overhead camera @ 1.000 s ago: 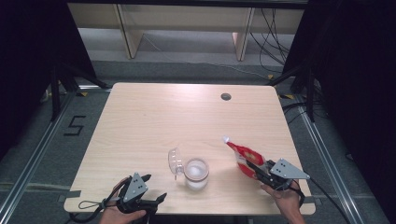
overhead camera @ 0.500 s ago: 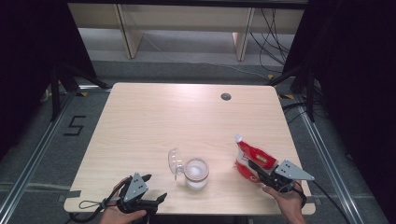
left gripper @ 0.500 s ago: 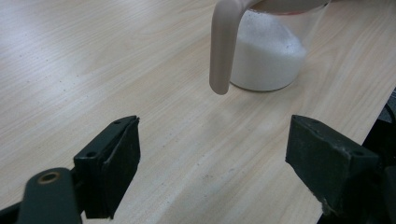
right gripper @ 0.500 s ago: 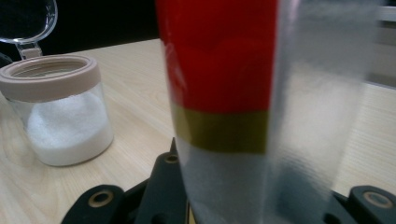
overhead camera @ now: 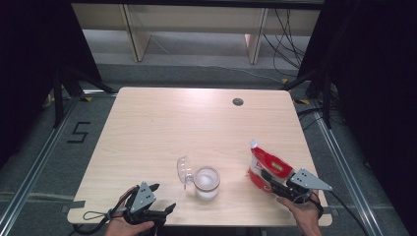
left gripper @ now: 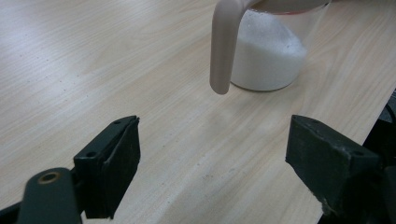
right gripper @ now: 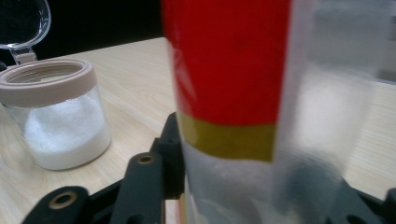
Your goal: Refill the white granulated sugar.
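A clear jar [overhead camera: 206,183] [right gripper: 60,126] [left gripper: 268,60] with a beige rim holds white grains, and its flip lid [overhead camera: 183,169] [right gripper: 23,23] stands open. It sits near the table's front edge. To its right a red and white pouch [overhead camera: 265,167] [right gripper: 233,70] stands upright on the table. My right gripper [overhead camera: 268,179] [right gripper: 261,196] has the pouch between its jaws, which have just been opening, so I read it as open. My left gripper [overhead camera: 164,196] [left gripper: 212,163] rests low at the front left, open and holding nothing, pointing at the jar.
The pale wooden table [overhead camera: 147,128] has a dark cable hole [overhead camera: 238,102] at its far right. Shelving legs and cables stand on the floor beyond the far edge. Metal rails run along both sides.
The pouch has gone from tilted to upright on the table, a little to the right. The right gripper's jaws have spread apart. The left gripper has kept still.
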